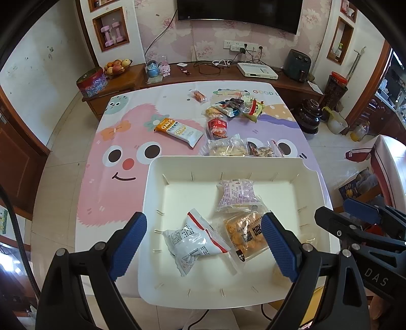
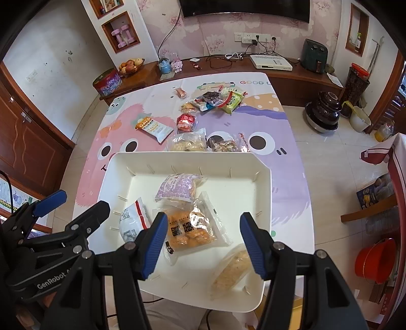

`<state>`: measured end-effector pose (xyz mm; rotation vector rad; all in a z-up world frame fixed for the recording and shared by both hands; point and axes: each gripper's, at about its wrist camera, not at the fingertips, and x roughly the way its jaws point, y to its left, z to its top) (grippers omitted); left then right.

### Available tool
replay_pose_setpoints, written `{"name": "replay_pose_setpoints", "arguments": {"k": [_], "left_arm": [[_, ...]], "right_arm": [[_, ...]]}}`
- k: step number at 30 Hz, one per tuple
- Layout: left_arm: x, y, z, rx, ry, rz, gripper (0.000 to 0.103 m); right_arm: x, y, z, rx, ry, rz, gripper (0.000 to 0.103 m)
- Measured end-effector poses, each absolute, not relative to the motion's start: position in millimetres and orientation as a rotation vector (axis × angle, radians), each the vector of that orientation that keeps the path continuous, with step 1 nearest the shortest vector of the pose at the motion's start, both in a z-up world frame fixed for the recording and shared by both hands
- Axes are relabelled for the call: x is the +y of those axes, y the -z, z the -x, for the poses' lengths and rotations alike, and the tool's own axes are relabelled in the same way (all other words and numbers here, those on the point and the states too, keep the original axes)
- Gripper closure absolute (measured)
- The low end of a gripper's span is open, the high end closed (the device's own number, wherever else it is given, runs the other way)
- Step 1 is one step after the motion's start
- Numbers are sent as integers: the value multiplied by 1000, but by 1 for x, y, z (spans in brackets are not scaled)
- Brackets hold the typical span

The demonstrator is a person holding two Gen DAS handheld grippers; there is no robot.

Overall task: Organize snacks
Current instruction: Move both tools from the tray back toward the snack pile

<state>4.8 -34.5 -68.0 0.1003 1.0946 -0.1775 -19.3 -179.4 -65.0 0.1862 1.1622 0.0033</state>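
The table [image 1: 76,193], under a cartoon-monster cloth in pink and purple, is filling most of both views, with a wooden sideboard [image 1: 132,76] and a wall-mounted television [image 1: 238,15] sitting beyond it at twelve o'clock.

The white bin [image 1: 228,165] is lying on the near half of the table, below both grippers. Four packets are resting inside it: a purple-printed pouch [image 1: 237,194] at twelve o'clock of the bin floor, an orange snack pack [image 1: 244,233] in the middle, a white and red packet [image 1: 192,241] at nine o'clock, and a pale clear-wrapped biscuit [image 2: 232,269] at five o'clock.

The loose snacks [image 1: 228,111] waiting for sorting are lying beyond the bin's far rim, with an oat bar [image 1: 177,130] apart at ten o'clock.

The left gripper [image 1: 203,243] and the right gripper [image 2: 203,243] are both hovering over the bin with fingers spread wide and holding nothing.

Judging by this, a drop-off is finishing, with the job under half done. The next move is probably calling for a reach over the far rim to the nearest packets, pinching the crinkly wrap at an edge.
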Motion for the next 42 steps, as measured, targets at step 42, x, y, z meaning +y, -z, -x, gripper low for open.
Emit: {"name": "replay_pose_setpoints", "arguments": {"k": [42], "left_arm": [[-5,22,-132,1018,153,-80,12]], "right_arm": [[-203,18,-97,1075,16,-188,43]]}}
